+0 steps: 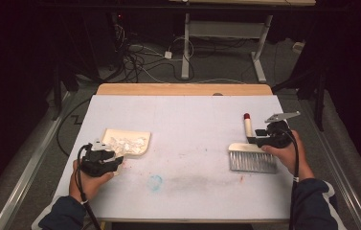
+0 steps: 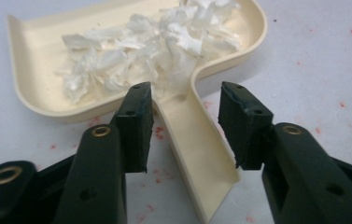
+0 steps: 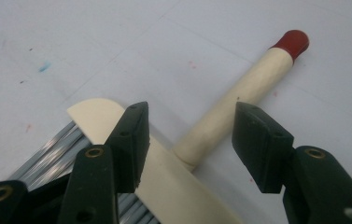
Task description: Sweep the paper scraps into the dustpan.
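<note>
1. Sweeping job at its tail end, by the look of it – white scraps [image 2: 150, 46] already heaped in the cream dustpan [image 1: 126, 142], which sits on the left part of the white table mat [image 1: 187, 124].
2. Left gripper [image 2: 183, 126] released: pads standing either side of the dustpan handle [image 2: 197, 154], a clear gap to each, handle lying flat on the mat between them. No earlier picture to compare, so nothing said of motion.
3. Right gripper [image 3: 190, 140] likewise unclenched: jaws straddling the root of the brush handle [image 3: 239, 98], neither pad pressing on it as far as can be told.
4. Brush [image 1: 252, 155] lying on the right part of the mat, grey bristles toward the person, cream handle with red tip [image 3: 292, 42] pointing away; well apart from the dustpan.
5. Step in hand, judged: either letting go of both tools after the sweep or lining up to grip them – not settled by these pictures.
6. Next move, if a lift: squeeze onto the dustpan handle squarely and keep the pan level, or the loose scraps will spill over the open edge; for the brush, grip on the round handle near its root, not on the flat back.
7. Writing, brands, labels: none readable on dustpan, brush or grippers. Faint red specks and a blue smudge [image 1: 155, 182] on the mat, no lettering.
</note>
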`<state>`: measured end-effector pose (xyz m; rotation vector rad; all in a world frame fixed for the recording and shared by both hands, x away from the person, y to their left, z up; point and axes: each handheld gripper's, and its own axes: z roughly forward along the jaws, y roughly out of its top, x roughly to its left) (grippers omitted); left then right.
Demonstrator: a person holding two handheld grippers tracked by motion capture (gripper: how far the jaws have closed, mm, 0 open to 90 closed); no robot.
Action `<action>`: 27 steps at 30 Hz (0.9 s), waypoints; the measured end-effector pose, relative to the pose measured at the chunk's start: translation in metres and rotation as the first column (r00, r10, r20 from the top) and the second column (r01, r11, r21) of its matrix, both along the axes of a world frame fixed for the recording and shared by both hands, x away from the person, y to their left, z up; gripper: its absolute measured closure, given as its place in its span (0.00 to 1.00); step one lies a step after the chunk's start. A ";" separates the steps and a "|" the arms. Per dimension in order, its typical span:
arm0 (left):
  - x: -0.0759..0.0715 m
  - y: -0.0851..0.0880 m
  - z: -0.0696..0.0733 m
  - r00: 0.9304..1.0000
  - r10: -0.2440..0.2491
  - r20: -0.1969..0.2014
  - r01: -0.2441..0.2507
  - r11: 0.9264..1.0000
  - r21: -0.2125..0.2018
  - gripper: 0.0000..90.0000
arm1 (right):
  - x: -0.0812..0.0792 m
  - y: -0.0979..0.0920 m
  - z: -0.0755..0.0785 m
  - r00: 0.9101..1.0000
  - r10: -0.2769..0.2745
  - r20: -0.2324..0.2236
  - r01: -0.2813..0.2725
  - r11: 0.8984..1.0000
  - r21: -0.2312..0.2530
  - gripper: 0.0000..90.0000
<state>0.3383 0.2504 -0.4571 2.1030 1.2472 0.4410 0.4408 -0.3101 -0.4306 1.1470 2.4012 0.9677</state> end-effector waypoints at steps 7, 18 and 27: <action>-0.011 0.001 0.007 0.994 -0.023 0.102 0.021 1.000 0.022 0.46 | -0.006 0.015 0.003 0.993 -0.052 0.107 0.050 0.999 0.021 0.52; -0.025 -0.011 0.006 0.974 -0.116 0.197 0.101 0.991 0.084 0.33 | -0.017 0.025 0.014 0.972 -0.116 0.205 0.099 0.991 0.094 0.48; -0.031 -0.017 0.006 0.958 -0.151 0.242 0.132 0.987 0.095 0.29 | -0.025 0.034 0.021 0.961 -0.113 0.252 0.088 0.990 0.109 0.43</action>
